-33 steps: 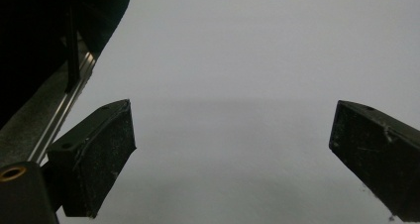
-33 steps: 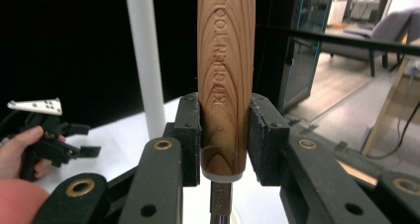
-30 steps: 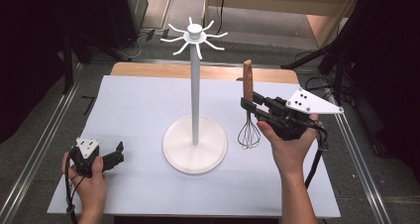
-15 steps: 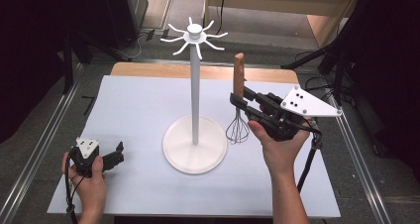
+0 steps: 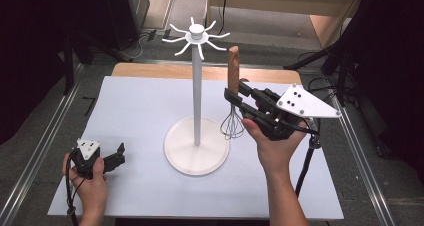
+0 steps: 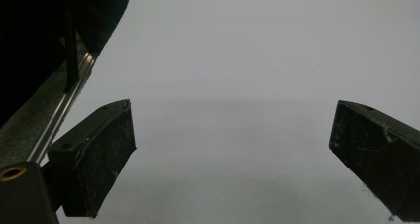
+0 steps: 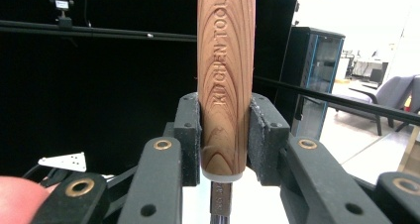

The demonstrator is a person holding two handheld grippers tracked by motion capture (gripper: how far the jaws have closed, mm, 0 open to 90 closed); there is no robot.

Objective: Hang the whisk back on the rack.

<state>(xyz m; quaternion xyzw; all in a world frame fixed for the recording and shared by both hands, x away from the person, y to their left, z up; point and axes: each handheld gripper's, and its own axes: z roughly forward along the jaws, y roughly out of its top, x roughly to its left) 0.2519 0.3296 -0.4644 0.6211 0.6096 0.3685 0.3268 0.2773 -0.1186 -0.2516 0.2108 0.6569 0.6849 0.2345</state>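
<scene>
The right gripper [image 5: 235,97] pinches the whisk [image 5: 233,98] upright, at 3 o'clock from the white stand [image 5: 197,86]. Its wires are partly hidden. The left gripper [image 6: 233,149] is spread wide over the bare table [image 5: 140,111].

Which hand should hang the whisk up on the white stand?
The right one, most likely. The right gripper already clamps the whisk upright by its wooden handle, close beside the stand. The left gripper sits open and empty near the table's front left corner, farther from the stand.
</scene>
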